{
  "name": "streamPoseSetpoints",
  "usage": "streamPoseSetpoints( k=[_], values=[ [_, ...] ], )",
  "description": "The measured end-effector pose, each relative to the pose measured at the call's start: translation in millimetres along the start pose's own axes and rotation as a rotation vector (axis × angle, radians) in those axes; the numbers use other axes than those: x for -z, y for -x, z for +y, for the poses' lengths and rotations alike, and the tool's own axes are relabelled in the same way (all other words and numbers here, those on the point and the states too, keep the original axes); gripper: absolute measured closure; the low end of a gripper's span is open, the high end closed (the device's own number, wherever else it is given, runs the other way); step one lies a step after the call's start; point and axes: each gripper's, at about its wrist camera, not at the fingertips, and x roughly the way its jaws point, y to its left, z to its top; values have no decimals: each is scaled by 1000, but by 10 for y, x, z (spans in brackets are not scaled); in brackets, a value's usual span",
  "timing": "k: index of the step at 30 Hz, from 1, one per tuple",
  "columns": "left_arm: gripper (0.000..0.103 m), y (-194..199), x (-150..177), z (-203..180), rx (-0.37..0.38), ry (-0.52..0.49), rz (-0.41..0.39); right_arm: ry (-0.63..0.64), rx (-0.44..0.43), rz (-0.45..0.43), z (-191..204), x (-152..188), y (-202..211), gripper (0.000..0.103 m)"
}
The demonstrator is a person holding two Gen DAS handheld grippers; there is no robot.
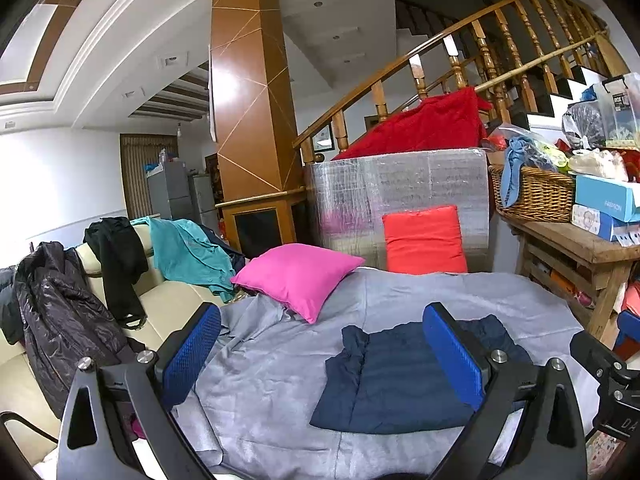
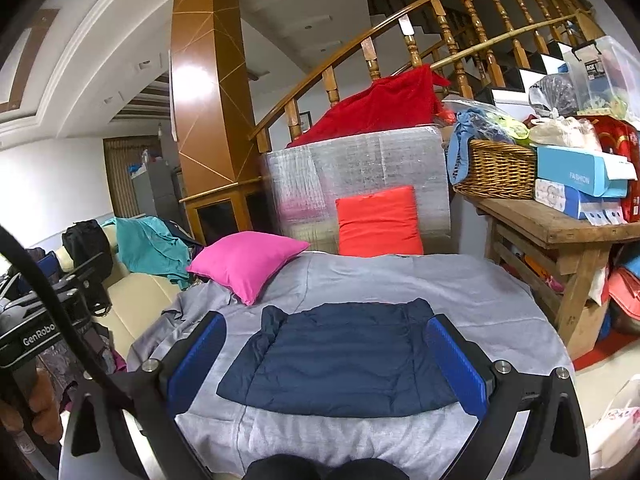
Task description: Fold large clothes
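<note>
Your left gripper (image 1: 320,356) covers the right side of the navy quilted garment (image 1: 400,384), so its right edge is hidden in the left wrist view; your right gripper (image 2: 330,360) frames it whole. Both grippers are spread wide, blue textured pads (image 2: 456,364) apart, pinching nothing and held above the cloth.

The garment lies folded into a flat, rough rectangle near the middle of the grey bed cover (image 2: 460,288), its puffy stitched panels showing wavy seams and a bunched fold along its left edge. At the cover's far left corner a glossy magenta pillow (image 1: 298,276) sits tilted; an orange-red cushion (image 2: 378,222) stands upright at the far edge against a silvery wrapped block (image 2: 360,160). A woven wicker basket (image 2: 496,170) rests on the rough wooden table (image 2: 560,228) to the right.
</note>
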Motion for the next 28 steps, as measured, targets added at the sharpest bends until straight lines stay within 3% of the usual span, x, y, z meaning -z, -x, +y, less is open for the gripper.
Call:
streamPoseSetpoints(
  k=[12,20,28],
  values=[
    [2,-120,69,56,6,28,22,26,8,30,93,96,-114,1],
    [2,-255,115,-115,26,13,45,7,33,60,-84,145,-215,1],
    [2,-361,93,-234,22,-7,5,-32,57,89,-301,91,-440,1]
  ],
)
